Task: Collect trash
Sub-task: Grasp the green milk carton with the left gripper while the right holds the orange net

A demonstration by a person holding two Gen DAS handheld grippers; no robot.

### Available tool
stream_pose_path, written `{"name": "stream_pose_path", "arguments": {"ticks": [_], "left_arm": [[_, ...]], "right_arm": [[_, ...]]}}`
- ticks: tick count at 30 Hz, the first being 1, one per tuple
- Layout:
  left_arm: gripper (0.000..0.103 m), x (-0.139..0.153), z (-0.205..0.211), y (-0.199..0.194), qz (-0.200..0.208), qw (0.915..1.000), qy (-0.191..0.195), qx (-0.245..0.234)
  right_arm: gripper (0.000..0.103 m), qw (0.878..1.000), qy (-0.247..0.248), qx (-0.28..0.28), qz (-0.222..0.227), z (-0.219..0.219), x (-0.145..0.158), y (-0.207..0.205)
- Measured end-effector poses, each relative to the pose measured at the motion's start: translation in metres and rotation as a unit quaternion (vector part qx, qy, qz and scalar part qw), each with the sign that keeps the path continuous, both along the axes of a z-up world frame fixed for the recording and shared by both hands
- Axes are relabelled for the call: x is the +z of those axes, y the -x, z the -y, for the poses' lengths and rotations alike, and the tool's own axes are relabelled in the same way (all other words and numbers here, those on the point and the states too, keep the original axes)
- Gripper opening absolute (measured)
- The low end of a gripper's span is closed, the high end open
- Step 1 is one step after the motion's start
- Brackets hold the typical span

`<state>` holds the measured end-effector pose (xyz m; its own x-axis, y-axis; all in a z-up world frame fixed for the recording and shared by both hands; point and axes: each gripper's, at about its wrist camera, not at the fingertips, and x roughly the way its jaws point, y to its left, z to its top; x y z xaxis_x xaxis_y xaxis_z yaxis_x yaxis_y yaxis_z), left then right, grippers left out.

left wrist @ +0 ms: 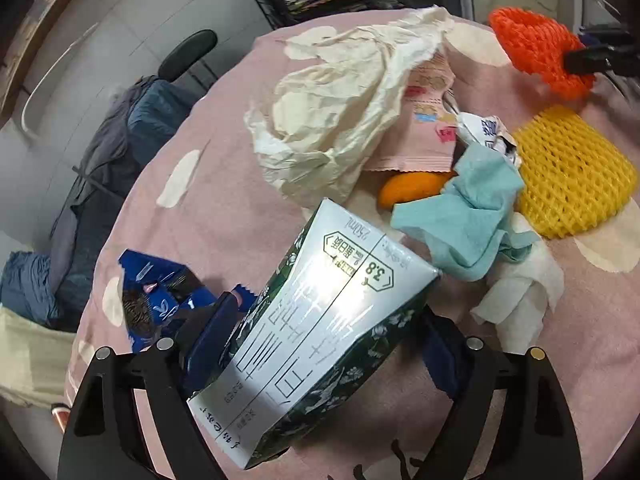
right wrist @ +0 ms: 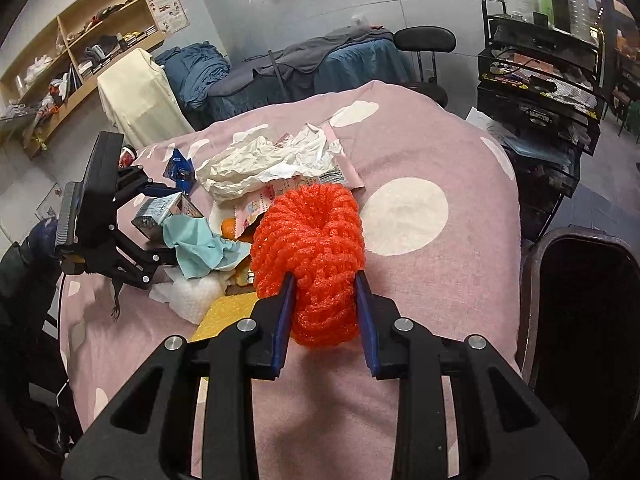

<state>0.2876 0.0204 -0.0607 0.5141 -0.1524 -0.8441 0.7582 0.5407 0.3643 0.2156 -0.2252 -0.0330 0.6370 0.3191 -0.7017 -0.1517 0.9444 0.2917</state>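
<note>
Item one: right gripper (right wrist: 326, 296), jaws clamped on an orange foam net (right wrist: 310, 248), which was squeezed between the two blue pads and held above the pink, white-spotted cloth (right wrist: 408, 208) covering the worktop. Item two: left gripper (left wrist: 332, 344), jaws set either side of a green-and-white milk carton (left wrist: 320, 328); the left pad lay against the carton's side, while contact on the right side could not be made out, so a firm grip could not be confirmed. The carton lay tilted between the jaws, its printed face uppermost. Item three: loose rubbish heaped on the cloth beyond the carton, comprising crumpled cream paper (left wrist: 336, 108), a pink snack wrapper (left wrist: 424, 136) partly beneath it, a piece of orange peel (left wrist: 408, 188), a teal tissue (left wrist: 460, 224), a white tissue (left wrist: 520, 292) and a yellow foam net (left wrist: 572, 176), all touching or overlapping. Item four: a blue wrapper (left wrist: 160, 296) just left of the carton. Item five: a dark bin (right wrist: 584, 312) at the worktop's right edge, seen from the right wrist camera.
</note>
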Motion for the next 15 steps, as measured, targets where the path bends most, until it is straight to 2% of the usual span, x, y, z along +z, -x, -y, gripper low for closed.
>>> {"name": "stream_pose_path", "arguments": {"ticks": [4, 7, 11, 15], "left_arm": [[0.069, 0.015, -0.015, -0.001, 0.029, 0.9974, 0.021, 0.062], [0.063, 0.030, -0.025, 0.003, 0.047, 0.9922, 0.059, 0.099], [0.057, 0.049, -0.043, 0.014, 0.073, 0.9783, 0.122, 0.151], [0.050, 0.057, -0.041, 0.025, 0.083, 0.9641, 0.170, 0.186]], "right_arm": [[0.030, 1.000, -0.012, 0.000, 0.004, 0.002, -0.001, 0.004], [0.030, 1.000, -0.020, -0.001, 0.005, 0.003, -0.001, 0.008], [0.030, 1.000, -0.030, -0.003, 0.008, 0.006, -0.001, 0.016], [0.030, 0.999, -0.038, -0.005, 0.015, 0.011, 0.001, 0.024]]}}
